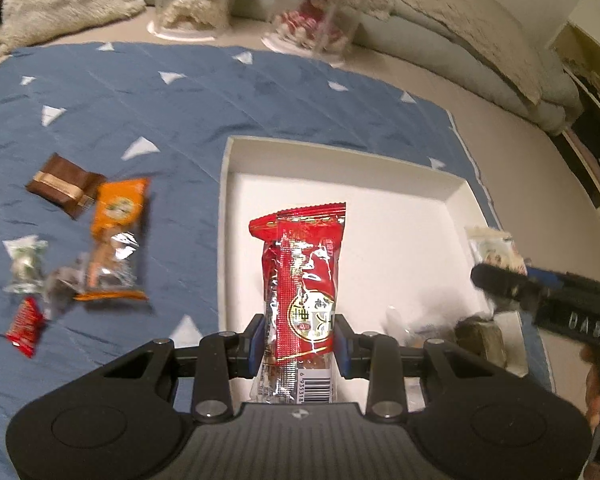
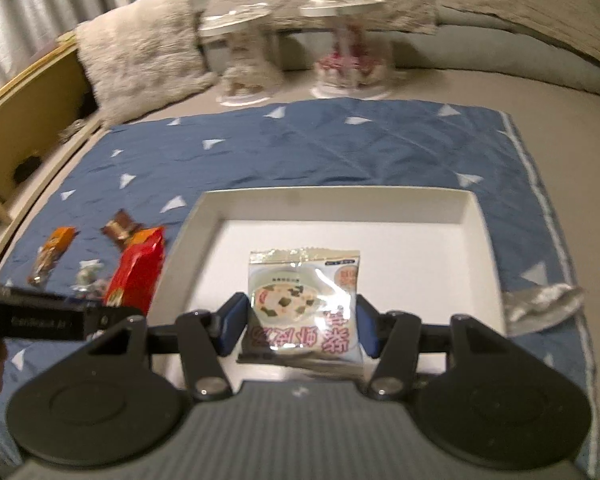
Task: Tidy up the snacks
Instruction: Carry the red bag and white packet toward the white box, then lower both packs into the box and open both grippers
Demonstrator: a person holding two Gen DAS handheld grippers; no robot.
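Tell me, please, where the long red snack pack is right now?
In the left wrist view the red pack sits centre frame, clamped in the left hand-held gripper above the white tray, with the loose snacks lying to its left.

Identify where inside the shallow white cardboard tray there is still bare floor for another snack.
The shallow white cardboard tray is bare along its far wall and right side, beyond the pale soup packet. Its near edge is crowded. Left of it, snacks like the orange packet crowd the blue cloth.
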